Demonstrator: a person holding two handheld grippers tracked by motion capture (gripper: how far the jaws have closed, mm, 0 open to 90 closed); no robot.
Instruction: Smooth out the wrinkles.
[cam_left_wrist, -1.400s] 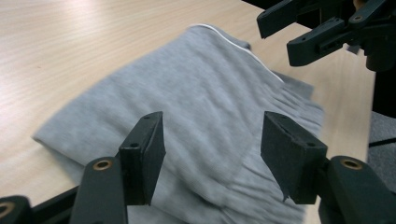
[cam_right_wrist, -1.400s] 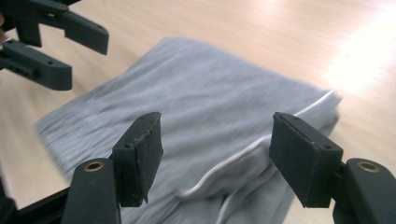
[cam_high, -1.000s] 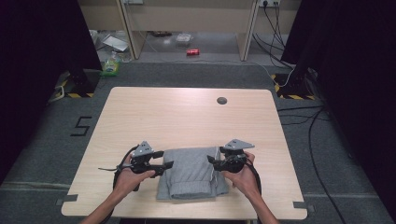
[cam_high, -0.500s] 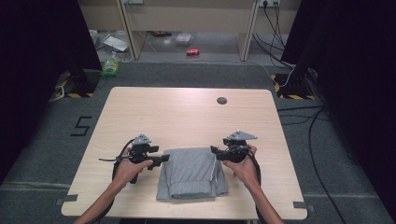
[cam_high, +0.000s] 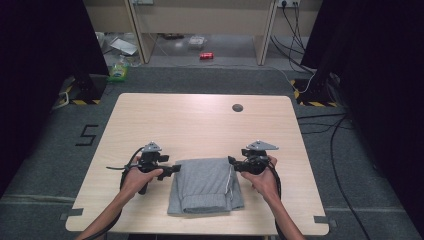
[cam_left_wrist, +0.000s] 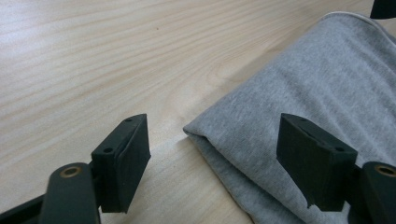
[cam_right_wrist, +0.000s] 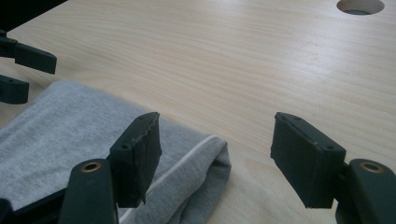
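Note:
A folded grey cloth (cam_high: 206, 185) lies flat near the table's front edge. My left gripper (cam_high: 175, 170) is at its far left corner, and its jaws have just been opening. In the left gripper view the cloth's corner (cam_left_wrist: 299, 93) lies on the wood between the spread jaws of this gripper (cam_left_wrist: 215, 140), and the pads do not press on it. My right gripper (cam_high: 231, 161) is at the far right corner. It (cam_right_wrist: 215, 140) stands open over the cloth's rolled edge (cam_right_wrist: 70, 135), gripping nothing.
The pale wooden table (cam_high: 200, 125) has a round cable hole (cam_high: 237, 107) near its far edge. On the floor beyond lie a red can (cam_high: 206, 55) and a green bottle (cam_high: 118, 71). Cables run along the floor (cam_high: 345, 150) on the right.
Both hands have shifted a little away from the person, from over the cloth to its far corners. The cloth stays where it was.

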